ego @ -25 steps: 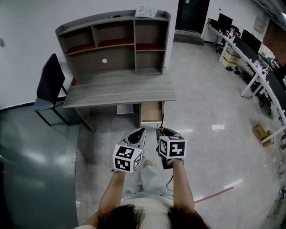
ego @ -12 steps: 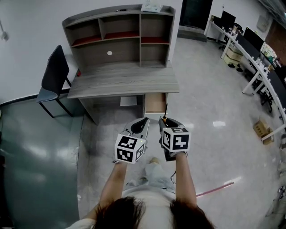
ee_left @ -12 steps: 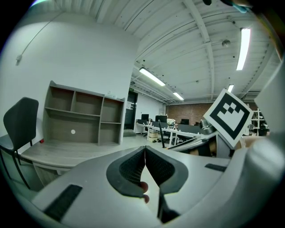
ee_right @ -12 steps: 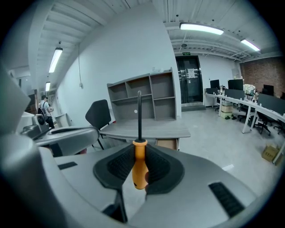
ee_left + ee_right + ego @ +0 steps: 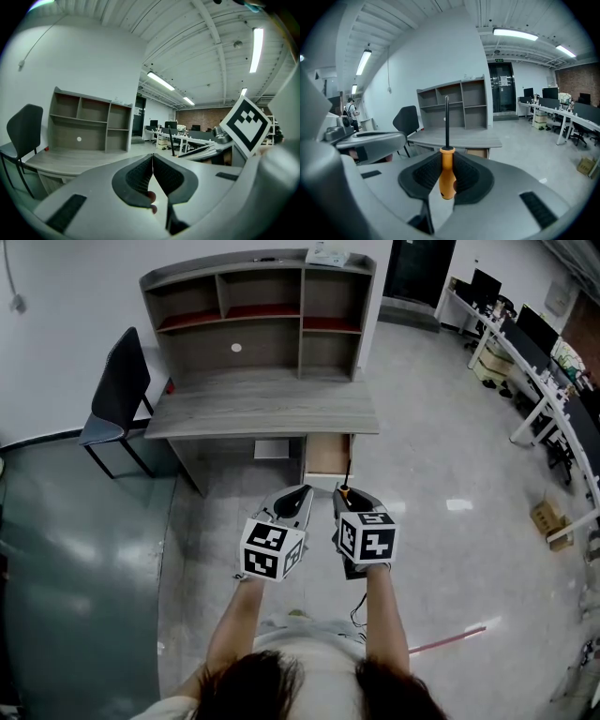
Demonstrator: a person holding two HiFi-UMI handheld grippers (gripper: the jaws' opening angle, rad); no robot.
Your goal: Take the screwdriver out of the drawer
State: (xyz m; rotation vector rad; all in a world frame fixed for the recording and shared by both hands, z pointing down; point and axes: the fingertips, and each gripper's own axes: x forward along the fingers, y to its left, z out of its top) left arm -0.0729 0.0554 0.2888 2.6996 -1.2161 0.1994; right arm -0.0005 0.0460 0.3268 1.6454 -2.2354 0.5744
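My right gripper [image 5: 344, 491] [image 5: 446, 174] is shut on the screwdriver [image 5: 446, 176], which has an orange handle and a black shaft [image 5: 346, 472] pointing up and forward. It hangs in the air in front of the desk's open drawer [image 5: 328, 456], which looks bare inside. My left gripper [image 5: 302, 494] [image 5: 153, 161] hovers just to the left of it, jaws pressed together with nothing between them. Both are held at about the same height, well clear of the desk.
A grey desk [image 5: 262, 409] with a shelf hutch [image 5: 258, 310] stands ahead against the wall. A black chair [image 5: 117, 409] sits at its left. Office desks with monitors [image 5: 530, 362] line the right side. A cardboard box [image 5: 551, 519] lies on the floor at right.
The view has shifted slightly and the desk sits a little farther up; both grippers keep their pose, the right one still holding the screwdriver away from the open drawer.
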